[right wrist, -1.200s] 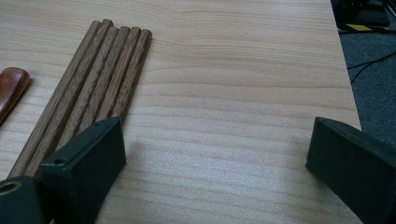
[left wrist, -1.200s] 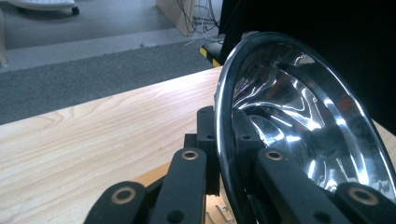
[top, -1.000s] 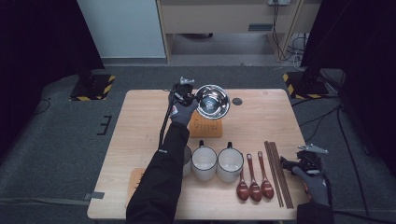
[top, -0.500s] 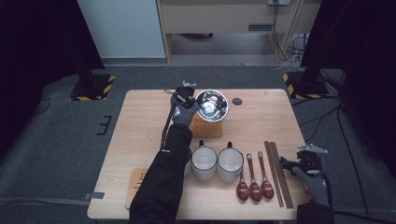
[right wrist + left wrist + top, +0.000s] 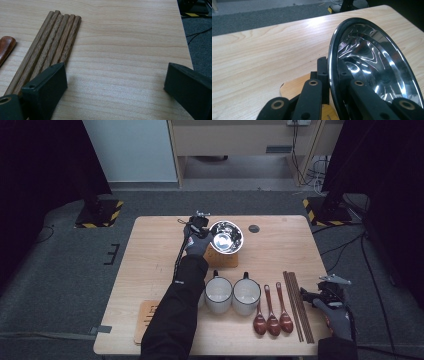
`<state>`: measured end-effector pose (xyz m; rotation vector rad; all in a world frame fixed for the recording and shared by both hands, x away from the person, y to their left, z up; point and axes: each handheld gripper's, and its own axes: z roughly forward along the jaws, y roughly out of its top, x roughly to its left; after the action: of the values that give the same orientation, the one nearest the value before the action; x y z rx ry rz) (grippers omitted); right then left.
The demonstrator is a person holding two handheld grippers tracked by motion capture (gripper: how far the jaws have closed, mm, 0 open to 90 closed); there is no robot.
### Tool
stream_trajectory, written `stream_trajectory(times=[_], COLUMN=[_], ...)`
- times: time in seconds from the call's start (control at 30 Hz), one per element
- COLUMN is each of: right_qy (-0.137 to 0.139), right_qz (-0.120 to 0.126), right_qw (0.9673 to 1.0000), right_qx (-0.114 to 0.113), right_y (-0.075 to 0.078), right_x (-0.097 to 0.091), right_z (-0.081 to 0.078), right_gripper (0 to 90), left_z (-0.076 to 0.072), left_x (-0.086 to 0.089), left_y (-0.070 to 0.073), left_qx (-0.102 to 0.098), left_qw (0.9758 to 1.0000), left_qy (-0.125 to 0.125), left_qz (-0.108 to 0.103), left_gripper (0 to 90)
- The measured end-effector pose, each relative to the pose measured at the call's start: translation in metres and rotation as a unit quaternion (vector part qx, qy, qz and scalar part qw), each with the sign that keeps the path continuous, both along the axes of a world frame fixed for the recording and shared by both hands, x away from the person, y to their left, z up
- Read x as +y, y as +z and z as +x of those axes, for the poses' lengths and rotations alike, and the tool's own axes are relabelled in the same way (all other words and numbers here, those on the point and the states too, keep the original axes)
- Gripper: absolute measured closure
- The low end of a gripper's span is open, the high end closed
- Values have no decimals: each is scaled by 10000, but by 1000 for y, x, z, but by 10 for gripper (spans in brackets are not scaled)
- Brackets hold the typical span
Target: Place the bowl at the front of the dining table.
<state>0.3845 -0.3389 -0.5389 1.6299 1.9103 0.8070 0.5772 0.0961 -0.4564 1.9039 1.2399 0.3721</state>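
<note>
Bowl (image 5: pixel 226 236) rim pinched by left claw (image 5: pixel 333 75) (table edge far).

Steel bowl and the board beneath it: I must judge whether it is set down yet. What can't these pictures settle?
- Underside of the steel bowl: high view, hidden by the bowl; contact with the wooden board unclear.
- Bowl's right edge: left gripper view, cut off by the frame.
- Board: left gripper view, mostly behind the left gripper.
- Third mug: high view, behind the sleeve.

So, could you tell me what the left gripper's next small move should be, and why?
Probably lower it a little more, then open: the left gripper pinches the rim of the steel bowl, which hangs tilted above the wooden coaster.
</note>
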Motion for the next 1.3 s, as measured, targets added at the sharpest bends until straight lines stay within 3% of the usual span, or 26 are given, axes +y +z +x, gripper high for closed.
stream_trajectory(times=[0.27,0.8,1.1,1.3], right_qy=[-4,-11,-5,-5], right_qz=[-7,-5,-9,-9], right_qw=[10000,10000,10000,10000], right_qx=[-5,-8,-7,-7], right_y=[0,0,0,0], right_x=[0,0,0,0], right_z=[0,0,0,0], right_gripper=[43,43,43,43], left_z=[3,4,5,6], left_x=[6,1,1,3], left_y=[-18,-27,-29,-33], left_qx=[203,357,454,642], left_qw=[9998,9989,9987,9974], left_qy=[68,-27,6,72], left_qz=[46,292,214,333], left_gripper=[833,822,824,784])
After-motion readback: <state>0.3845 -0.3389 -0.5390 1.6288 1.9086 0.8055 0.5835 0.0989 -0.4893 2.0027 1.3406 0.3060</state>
